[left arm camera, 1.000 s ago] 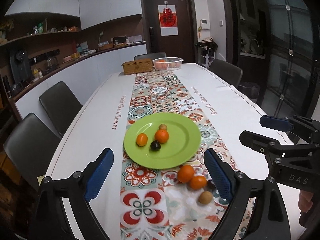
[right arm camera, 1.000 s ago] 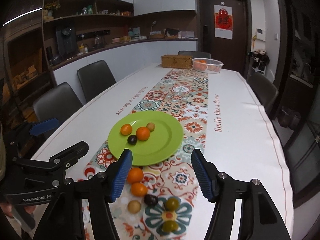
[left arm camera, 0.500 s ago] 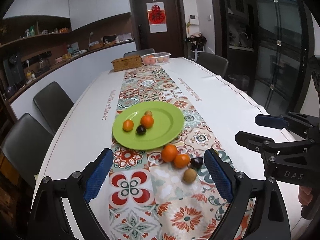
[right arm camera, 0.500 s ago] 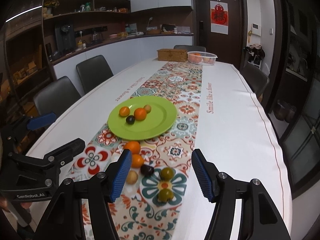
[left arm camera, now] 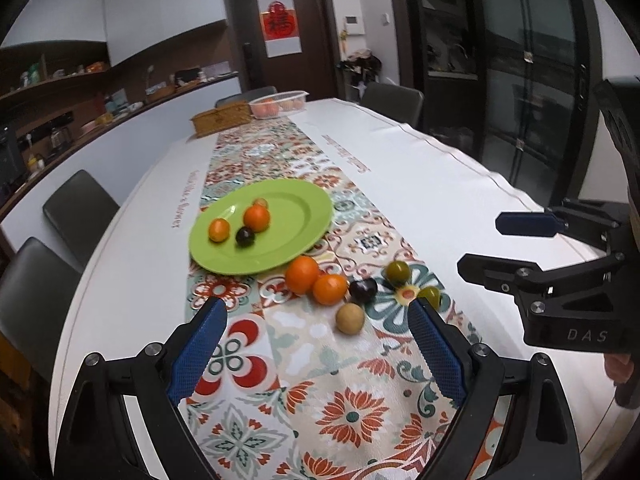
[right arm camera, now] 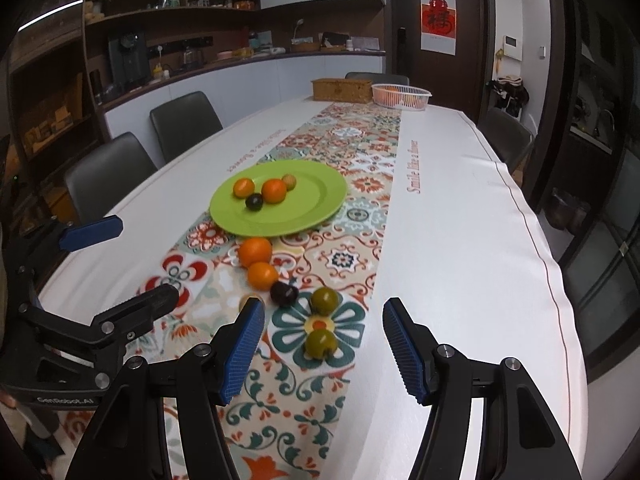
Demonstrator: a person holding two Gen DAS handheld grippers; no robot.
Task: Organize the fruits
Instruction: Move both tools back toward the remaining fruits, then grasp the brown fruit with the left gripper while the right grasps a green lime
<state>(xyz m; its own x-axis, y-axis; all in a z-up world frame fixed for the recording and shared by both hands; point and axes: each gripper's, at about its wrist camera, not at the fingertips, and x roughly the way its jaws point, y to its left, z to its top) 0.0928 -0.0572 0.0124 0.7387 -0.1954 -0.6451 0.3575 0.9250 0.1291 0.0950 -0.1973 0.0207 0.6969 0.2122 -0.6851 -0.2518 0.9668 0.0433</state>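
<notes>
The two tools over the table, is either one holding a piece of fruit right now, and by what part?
Nothing is held. The left tool and the right tool both stand open and empty above the table runner.

Fruits (right arm camera: 259, 251) before plate (right arm camera: 320, 216)

White-clothed table (left arm camera: 420, 184), patterned runner (left arm camera: 320, 344), green plate (left arm camera: 296, 236), loose fruits (left arm camera: 316, 280)

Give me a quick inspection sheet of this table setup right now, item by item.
Surface: white table with a patterned runner.
Job's things: green plate holding four fruits; six loose fruits on the runner beside it.
Clutter: wicker box and white basket at the far end.
Grippers: left gripper and right gripper both open, empty.
Cables: nothing seen.
Surroundings: chairs, counter, dark door.
</notes>
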